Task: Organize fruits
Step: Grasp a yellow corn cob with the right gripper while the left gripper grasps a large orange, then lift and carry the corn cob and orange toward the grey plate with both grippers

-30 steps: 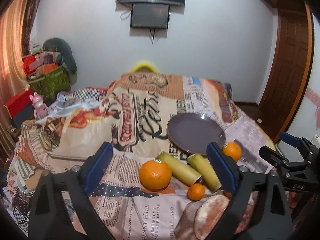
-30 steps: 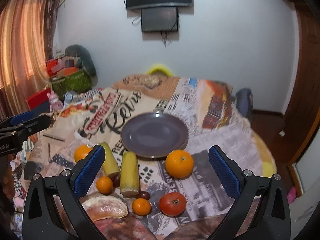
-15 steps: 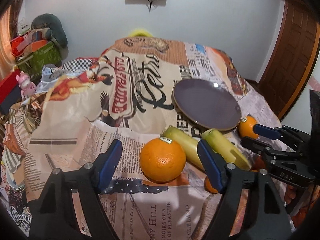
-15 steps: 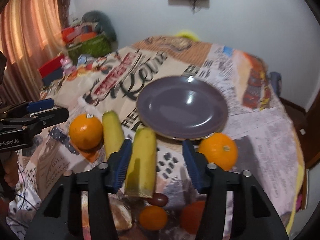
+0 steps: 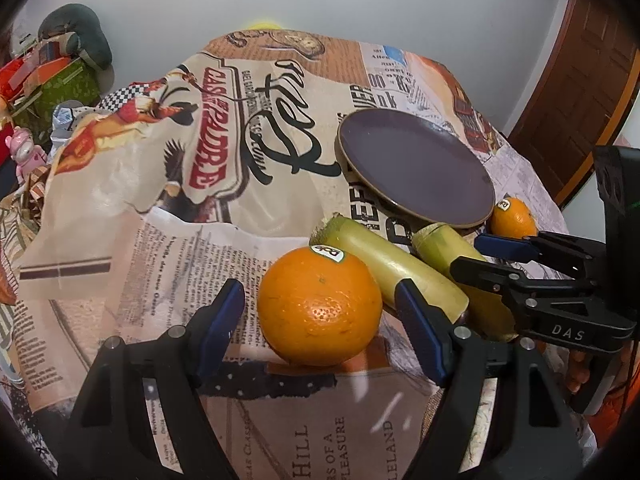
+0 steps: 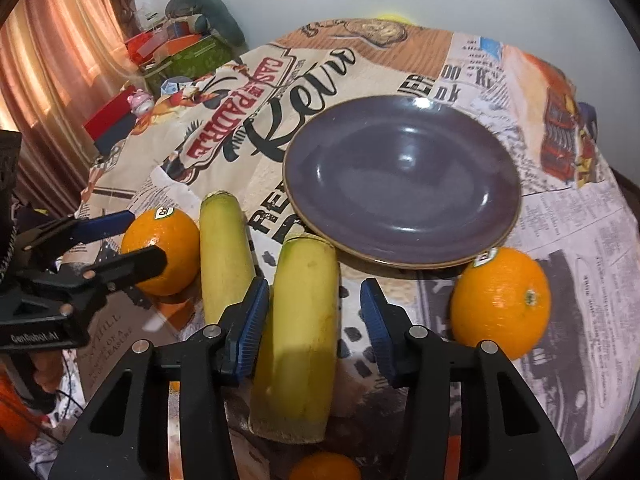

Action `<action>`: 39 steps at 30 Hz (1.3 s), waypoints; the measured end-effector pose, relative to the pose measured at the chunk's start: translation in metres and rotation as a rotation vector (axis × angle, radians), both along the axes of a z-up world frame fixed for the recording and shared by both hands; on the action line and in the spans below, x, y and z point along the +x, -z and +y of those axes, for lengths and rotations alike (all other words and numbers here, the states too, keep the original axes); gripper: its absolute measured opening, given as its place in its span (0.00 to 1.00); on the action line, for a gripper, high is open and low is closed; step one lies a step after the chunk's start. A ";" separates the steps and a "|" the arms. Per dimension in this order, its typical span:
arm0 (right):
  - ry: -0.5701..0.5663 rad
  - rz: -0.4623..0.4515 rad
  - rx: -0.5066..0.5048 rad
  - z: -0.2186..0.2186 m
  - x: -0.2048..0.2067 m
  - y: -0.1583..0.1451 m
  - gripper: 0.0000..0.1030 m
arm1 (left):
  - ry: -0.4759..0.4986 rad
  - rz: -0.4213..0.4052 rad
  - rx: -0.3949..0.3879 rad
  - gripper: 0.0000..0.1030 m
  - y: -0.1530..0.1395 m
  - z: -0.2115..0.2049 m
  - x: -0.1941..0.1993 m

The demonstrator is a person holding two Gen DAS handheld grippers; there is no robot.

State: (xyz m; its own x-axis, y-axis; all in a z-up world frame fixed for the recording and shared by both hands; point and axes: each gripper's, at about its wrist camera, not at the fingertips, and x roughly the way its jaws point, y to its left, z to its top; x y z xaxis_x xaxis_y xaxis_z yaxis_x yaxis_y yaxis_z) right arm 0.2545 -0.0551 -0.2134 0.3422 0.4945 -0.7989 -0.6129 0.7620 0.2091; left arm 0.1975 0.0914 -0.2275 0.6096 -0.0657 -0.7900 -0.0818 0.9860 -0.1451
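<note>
A large orange (image 5: pixel 320 306) with a sticker lies on the printed cloth between the pads of my left gripper (image 5: pixel 320 320), with a gap on each side. My right gripper (image 6: pixel 316 312) straddles a yellow-green stalk piece (image 6: pixel 304 312). Its jaws are closing, the left pad at the stalk's side and the right pad still apart from it. A second stalk piece (image 6: pixel 224 256) lies just left of it. The empty purple plate (image 6: pixel 400 184) sits beyond, and another orange (image 6: pixel 500 304) rests at its near right rim.
A small mandarin (image 6: pixel 324 468) shows at the bottom edge under my right gripper. Boxes and a green bag (image 5: pixel 60 88) pile up at the far left by a curtain (image 6: pixel 52 60). A wooden door (image 5: pixel 580 80) stands at the right. The table falls away past the plate.
Both grippers came down toward the table and tipped downward. The right jaws narrowed from wide open around the stalk piece. The left jaws narrowed around the large orange.
</note>
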 end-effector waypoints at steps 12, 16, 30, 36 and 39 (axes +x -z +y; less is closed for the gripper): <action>-0.012 0.091 0.046 0.005 0.011 0.012 0.35 | 0.003 0.015 -0.007 0.75 0.011 0.001 0.009; 0.001 0.072 0.033 0.005 0.008 0.011 0.35 | 0.003 0.014 -0.016 0.68 0.011 0.003 0.009; 0.040 -0.070 0.053 -0.010 -0.014 -0.034 0.34 | 0.001 -0.010 -0.001 0.66 -0.012 -0.005 -0.006; 0.067 -0.114 0.074 -0.022 -0.023 -0.053 0.33 | 0.010 -0.073 0.020 0.66 -0.041 -0.013 -0.016; 0.080 -0.133 0.087 -0.028 -0.026 -0.062 0.33 | 0.016 -0.105 0.028 0.66 -0.055 -0.018 -0.018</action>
